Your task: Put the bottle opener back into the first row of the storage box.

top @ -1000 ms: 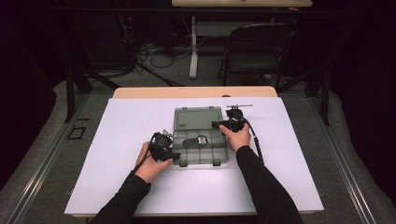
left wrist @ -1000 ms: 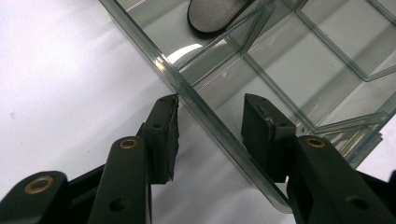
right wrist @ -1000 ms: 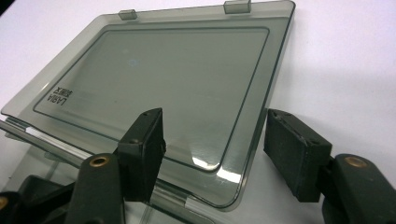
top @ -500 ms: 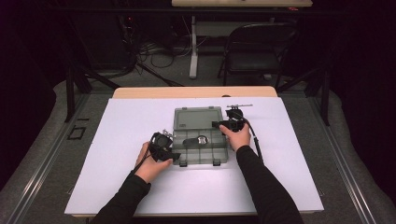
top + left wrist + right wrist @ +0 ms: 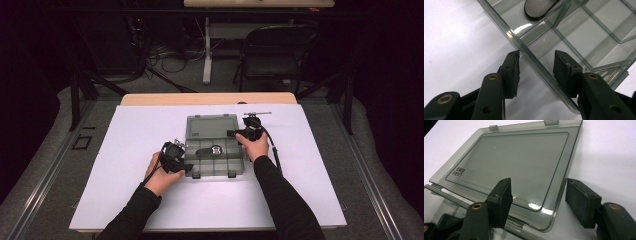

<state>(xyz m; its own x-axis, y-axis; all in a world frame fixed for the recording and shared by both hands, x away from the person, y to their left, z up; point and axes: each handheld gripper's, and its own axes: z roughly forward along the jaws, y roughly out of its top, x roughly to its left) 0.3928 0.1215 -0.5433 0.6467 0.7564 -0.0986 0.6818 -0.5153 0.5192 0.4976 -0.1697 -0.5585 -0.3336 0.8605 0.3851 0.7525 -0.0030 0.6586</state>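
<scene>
Left gripper (image 5: 536, 75) straddles the organizer box (image 5: 216, 150) side wall, jaws released; right gripper (image 5: 537, 202) straddles the lid (image 5: 511, 165) corner, unclenched. Clamp the wall first, then swing the lid shut slowly.

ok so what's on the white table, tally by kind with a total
clear smoky plastic compartment box, lid open: 1
dark oval object in the box: 1
small round dark item with a light middle in the box: 1
black handheld grippers, left gripper and right gripper: 2
thin grey metal rod near the far edge: 1
total: 6
</scene>
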